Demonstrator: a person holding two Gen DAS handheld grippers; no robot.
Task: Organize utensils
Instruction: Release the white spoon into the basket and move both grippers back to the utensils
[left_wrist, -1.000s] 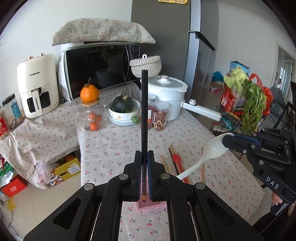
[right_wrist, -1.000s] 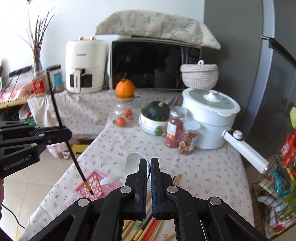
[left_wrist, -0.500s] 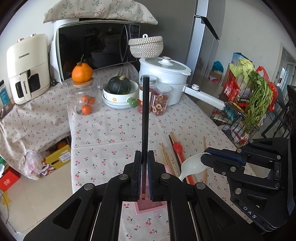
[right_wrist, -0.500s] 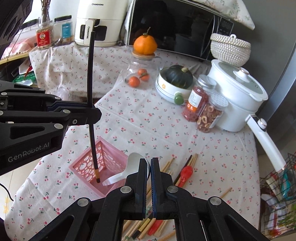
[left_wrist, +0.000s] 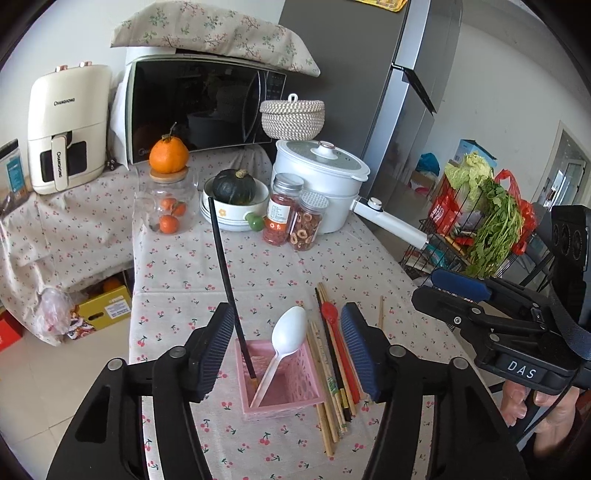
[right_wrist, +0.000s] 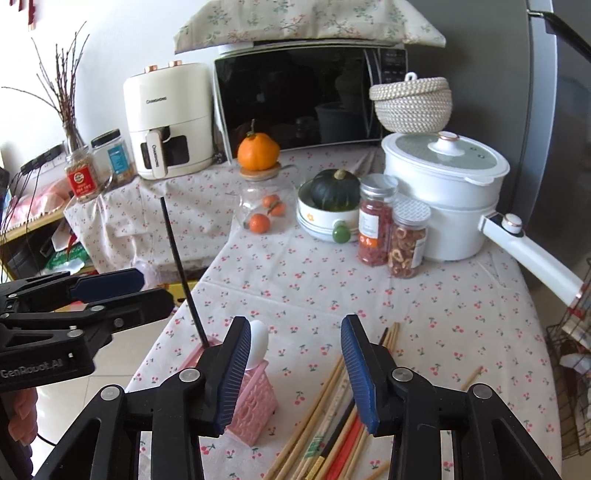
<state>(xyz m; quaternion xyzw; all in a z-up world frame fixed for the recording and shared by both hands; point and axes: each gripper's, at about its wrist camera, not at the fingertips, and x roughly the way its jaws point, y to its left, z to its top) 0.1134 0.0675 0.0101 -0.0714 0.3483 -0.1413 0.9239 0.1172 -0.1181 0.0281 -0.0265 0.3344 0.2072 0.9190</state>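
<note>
Utensils — some sorted, some loose

A black chopstick (left_wrist: 226, 280) and white plastic spoon (left_wrist: 286, 338) lean upright in the pink basket (left_wrist: 280, 400) — more chopsticks (left_wrist: 327, 373) and a red spoon (left_wrist: 334, 332) lie beside it.

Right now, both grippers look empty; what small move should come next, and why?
Probably lower the open right gripper onto the loose chopsticks beside the pink basket. The black chopstick and white spoon already stand in it.

My fingers (left_wrist: 218, 347) wear dark blue ribbed pads on black arms. The basket (left_wrist: 291, 400) is pink, the spoon (left_wrist: 286, 338) white, the chopstick (left_wrist: 225, 273) black. The tablecloth (left_wrist: 266, 273) is cream with small red cherries. A red spoon (left_wrist: 330, 317) lies among tan chopsticks (left_wrist: 321, 369).
</note>
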